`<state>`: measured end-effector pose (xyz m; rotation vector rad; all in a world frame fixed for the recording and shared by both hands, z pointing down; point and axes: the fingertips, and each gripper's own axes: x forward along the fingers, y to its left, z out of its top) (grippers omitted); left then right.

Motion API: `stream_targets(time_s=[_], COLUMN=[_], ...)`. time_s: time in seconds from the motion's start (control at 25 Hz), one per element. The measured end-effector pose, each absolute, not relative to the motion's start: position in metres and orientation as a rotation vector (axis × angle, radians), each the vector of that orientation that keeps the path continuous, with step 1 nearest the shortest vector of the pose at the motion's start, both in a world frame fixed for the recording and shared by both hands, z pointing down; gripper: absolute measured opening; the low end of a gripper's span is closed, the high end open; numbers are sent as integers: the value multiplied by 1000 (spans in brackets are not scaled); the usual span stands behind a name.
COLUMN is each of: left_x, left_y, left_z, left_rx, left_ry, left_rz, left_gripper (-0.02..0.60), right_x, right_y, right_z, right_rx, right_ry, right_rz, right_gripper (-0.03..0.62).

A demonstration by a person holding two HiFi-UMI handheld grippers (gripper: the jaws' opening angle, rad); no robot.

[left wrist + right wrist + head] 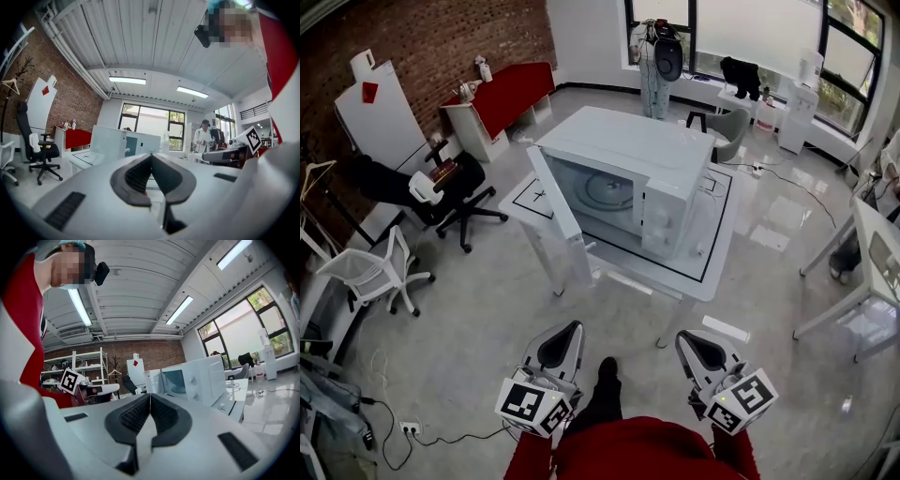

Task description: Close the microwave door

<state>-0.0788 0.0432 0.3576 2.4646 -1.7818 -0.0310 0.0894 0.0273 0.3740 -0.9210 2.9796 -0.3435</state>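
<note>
A white microwave [623,178] stands on a white table [712,272] ahead of me, its door [558,216] swung wide open to the left and the turntable visible inside. Both grippers hover low in the head view, well short of the table and touching nothing. The left gripper [572,326] is shut and empty; in its own view the jaws [151,154] meet, with the open door [108,140] far ahead. My right gripper [682,335] is also shut and empty, its pads closed together [150,395], and the microwave [201,376] lies ahead to its right.
A black office chair [455,192] and a white chair [370,267] stand left of the table. A red cabinet [511,94] is at the back left and another white table [862,272] at the right. Cables [412,436] lie on the floor. A person [202,136] stands far behind.
</note>
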Motion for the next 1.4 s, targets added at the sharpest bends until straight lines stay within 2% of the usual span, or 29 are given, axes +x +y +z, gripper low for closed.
stream_targets(time_s=[0.12,0.24,0.36,0.88,1.4], left_x=[-97,-113,-126,-124,-84], left_y=[12,-15,-38,-86,-117], left_z=[356,361,369,381,378], left_rx=[2457,2433,2406,2514,2628], left_ry=[-1823,-1872,-1879,-1626,-1431], left_rz=[-28,51,105,155,242], left_gripper=[27,161,214,215,216], right_x=[79,68,59,38,47], right_y=[-2,-24,-44,-94,-113], right_z=[374,377,381,386,391], right_rx=[-944,-959,-980,-1068,-1197], right_ry=[2966,2955,2949,2931,2891], right_rz=[-359,-390,-411,-493,-525], right_gripper=[15,15,15,15,15])
